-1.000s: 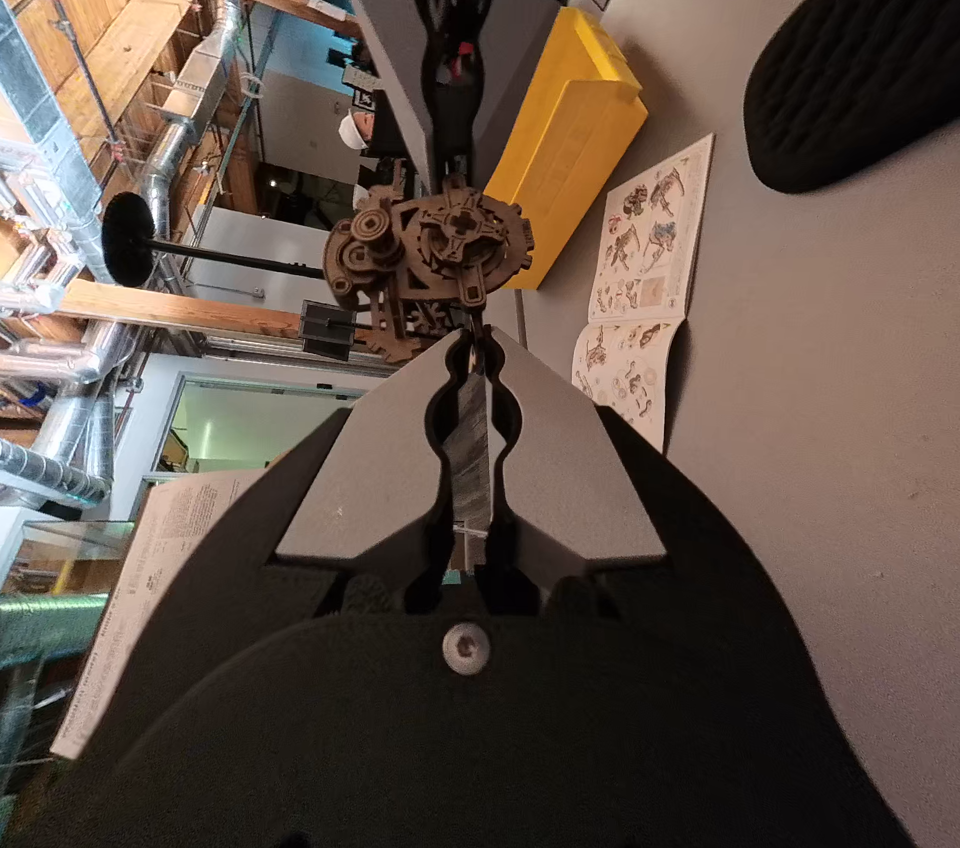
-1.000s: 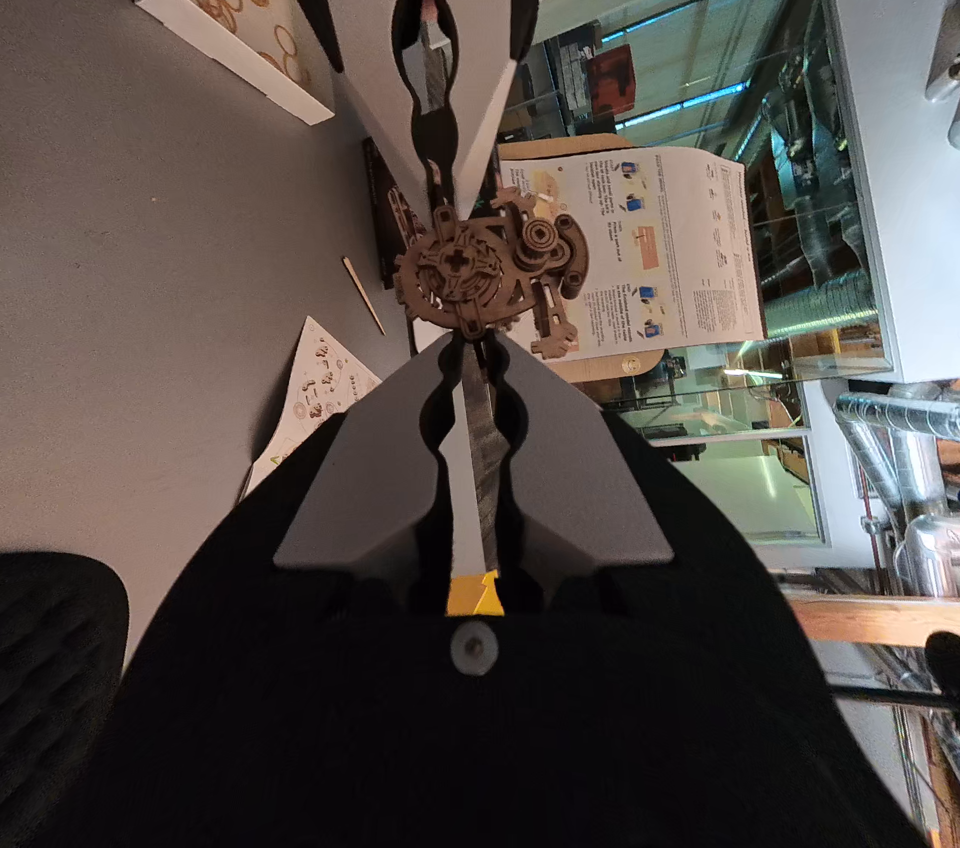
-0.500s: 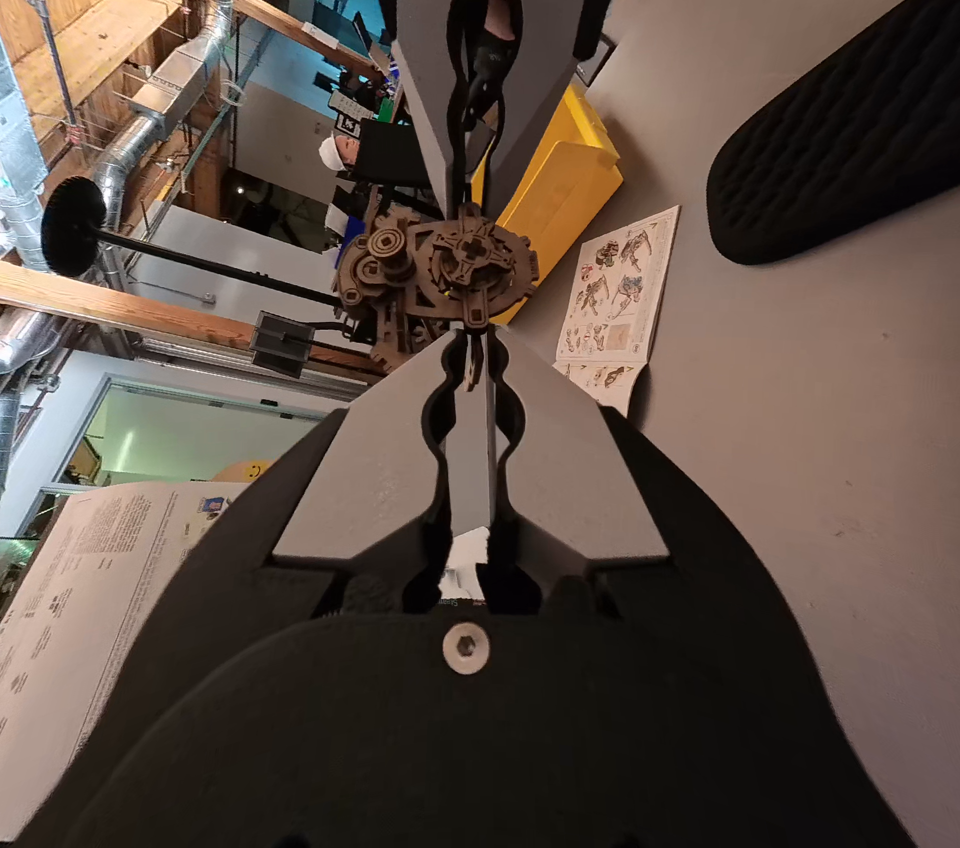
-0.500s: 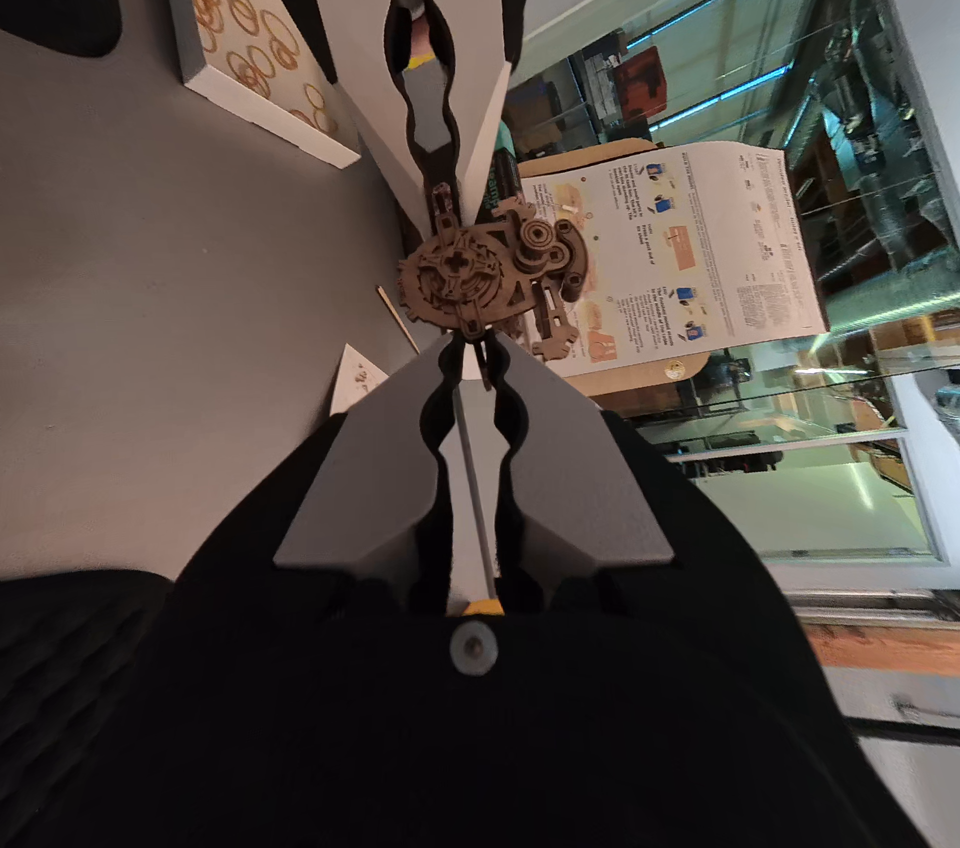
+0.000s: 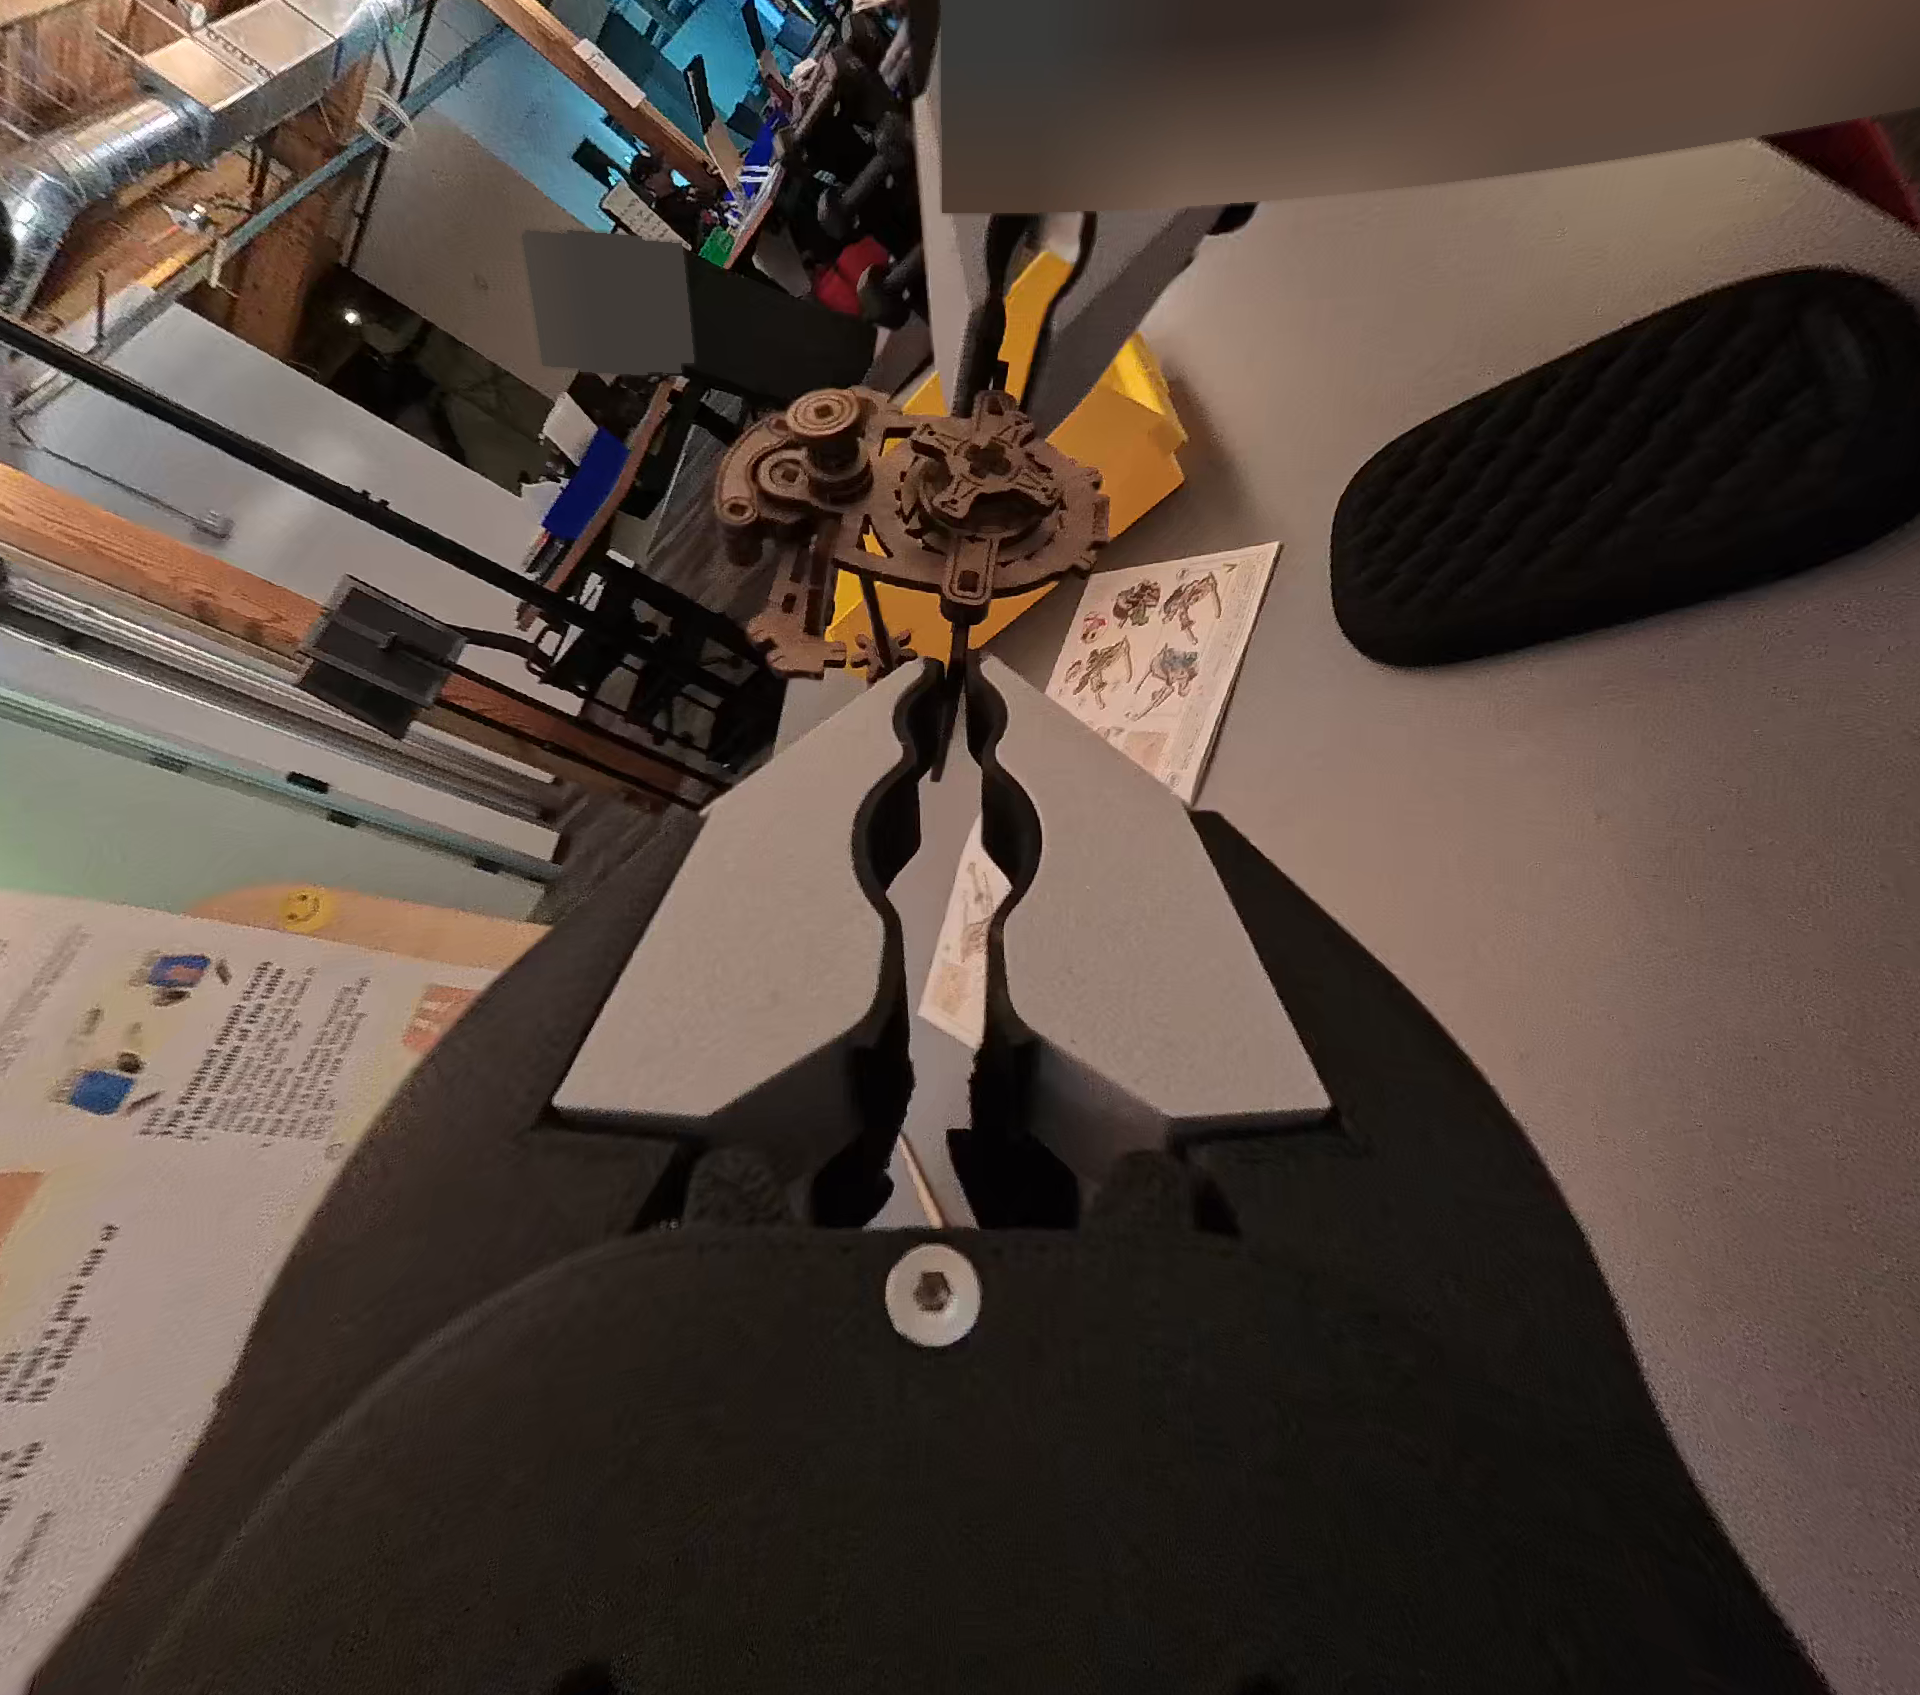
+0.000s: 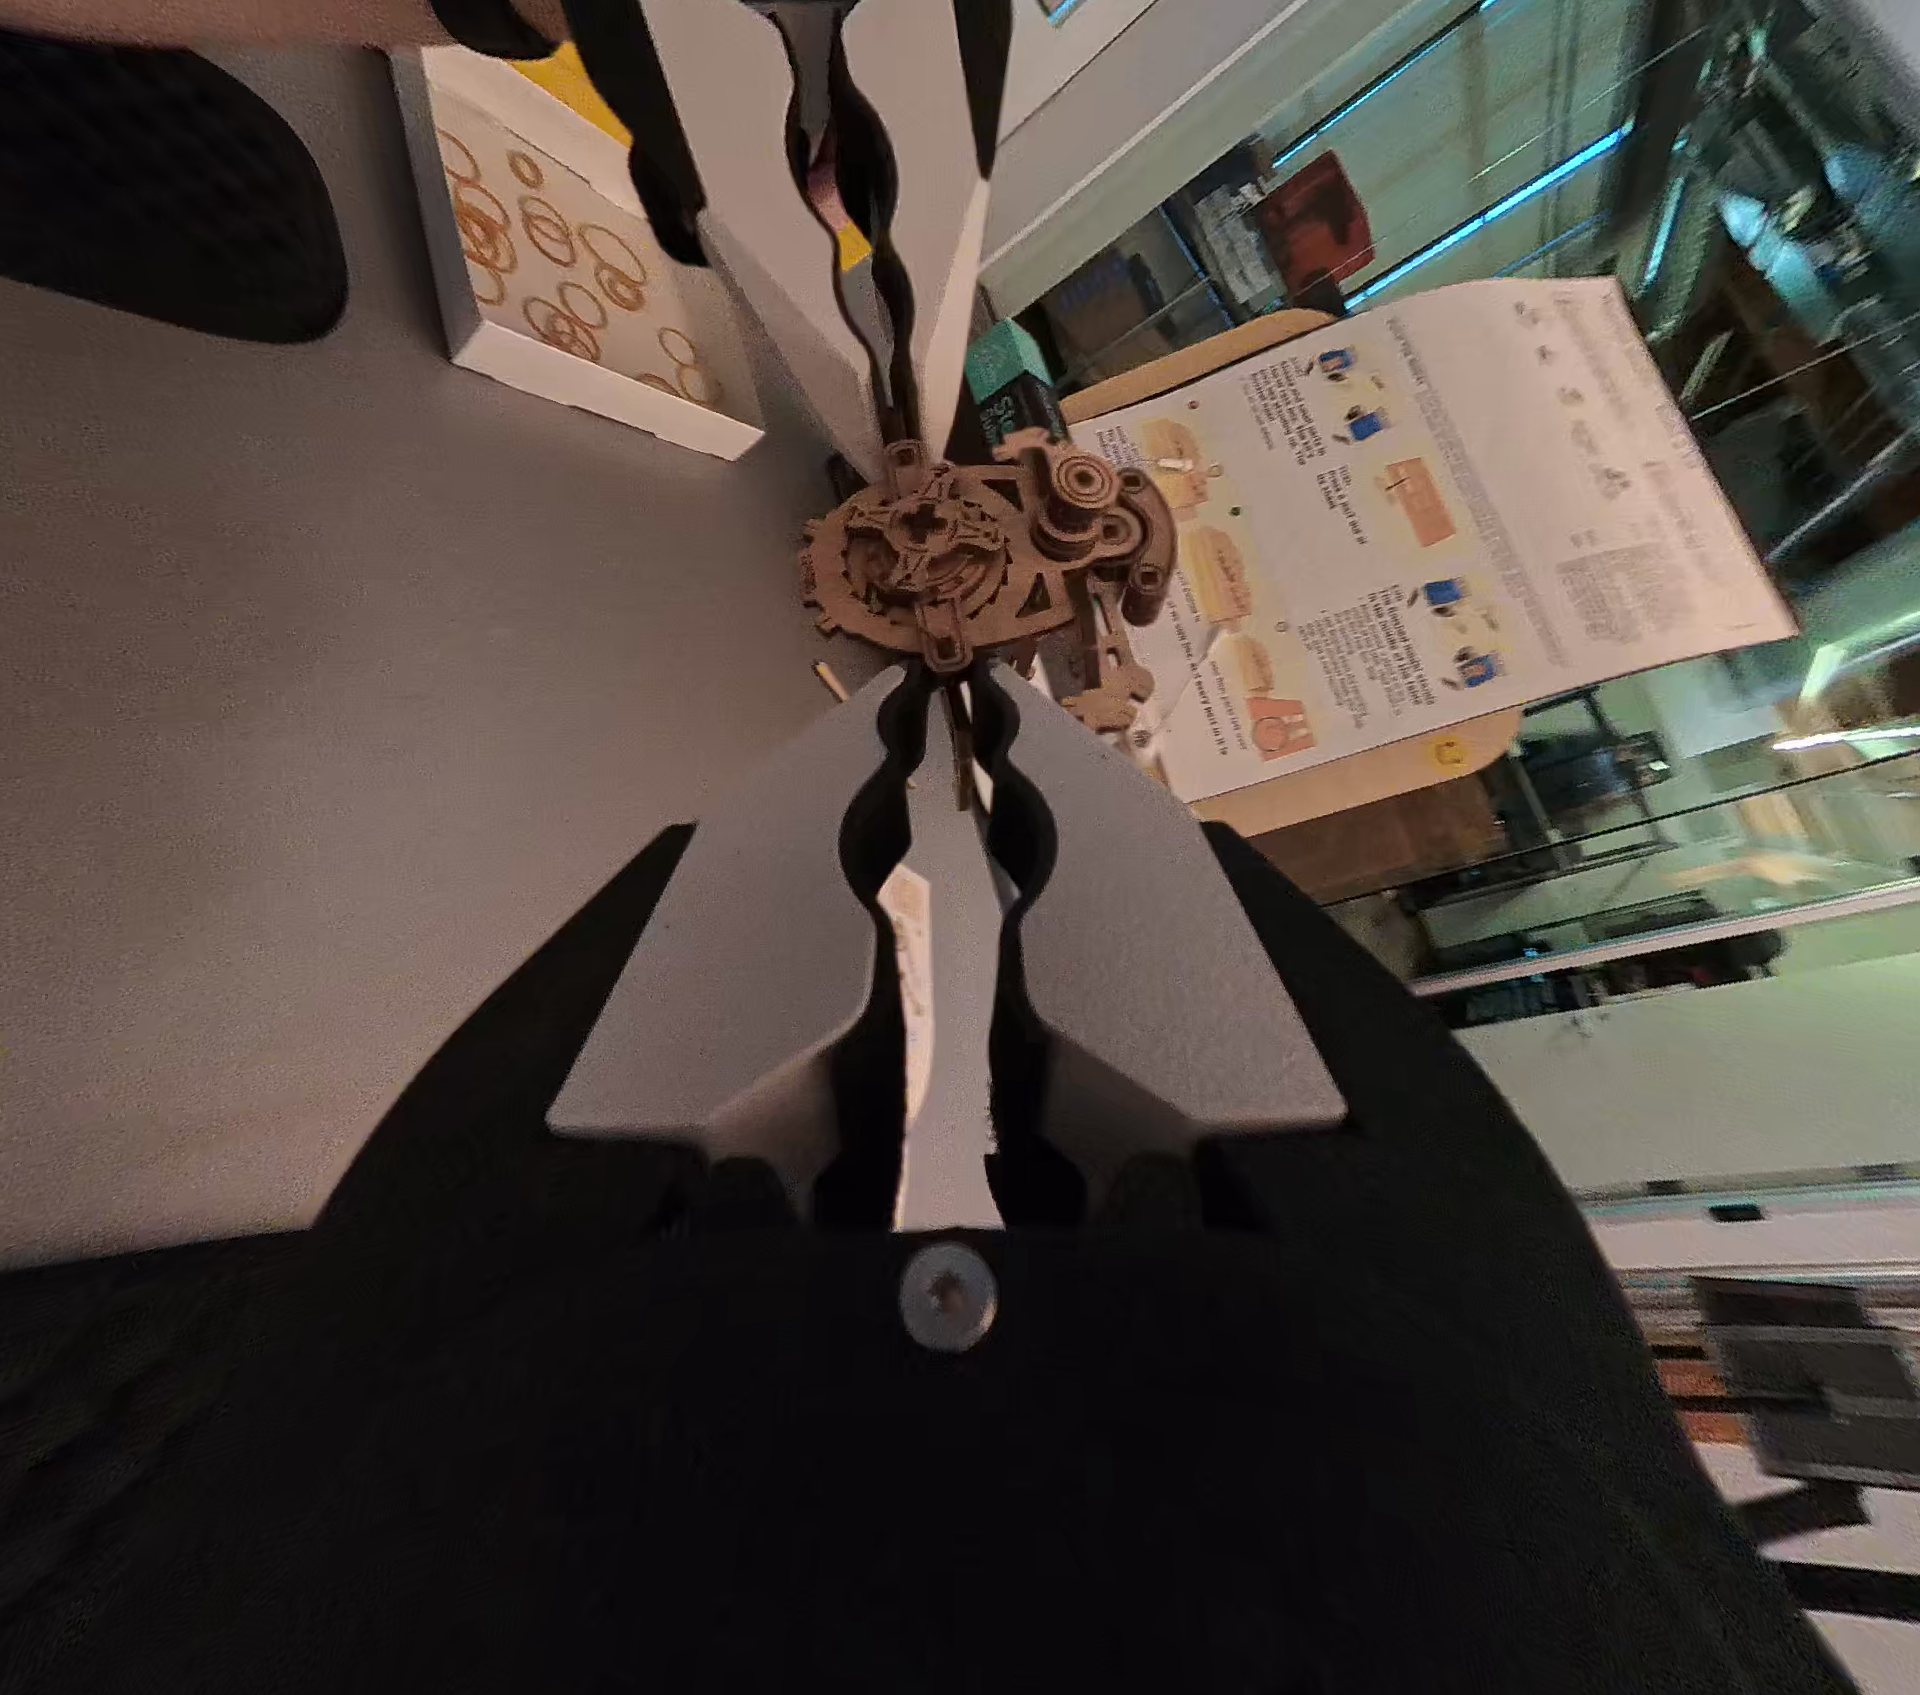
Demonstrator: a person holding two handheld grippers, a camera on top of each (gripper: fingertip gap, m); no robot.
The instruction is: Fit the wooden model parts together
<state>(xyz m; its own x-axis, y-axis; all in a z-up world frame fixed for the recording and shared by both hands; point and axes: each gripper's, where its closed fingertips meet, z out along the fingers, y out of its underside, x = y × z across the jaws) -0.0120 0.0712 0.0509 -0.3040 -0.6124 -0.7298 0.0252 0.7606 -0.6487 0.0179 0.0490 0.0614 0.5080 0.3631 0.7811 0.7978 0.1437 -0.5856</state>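
A dark brown wooden gear model [image 5: 914, 518] hangs in the air between my two grippers; it also shows in the right wrist view [image 6: 971, 570]. My left gripper [image 5: 948, 681] is shut on a thin plate at the model's near edge. My right gripper [image 6: 948, 684] is shut on the opposite edge. Each view shows the other gripper coming in from the top, the right one in the left wrist view [image 5: 987, 357] and the left one in the right wrist view [image 6: 896, 398], both pinching the model. The model has a round cross-hub gear and a stack of small wheels beside it.
On the grey table [image 5: 1558, 866] lie an open instruction booklet [image 5: 1164, 658], a yellow bin [image 5: 1112, 450], a black pad [image 5: 1621, 461], a white box of wooden rings [image 6: 561, 295] and a thin wooden stick [image 6: 828, 677]. A large printed sheet [image 6: 1434, 523] stands behind. The left gripper's tips are roughly 5 cm from the right gripper's.
Both grippers have swung together with the model still between them, so the table items and the background have shifted in both views. Both grips on the model have held.
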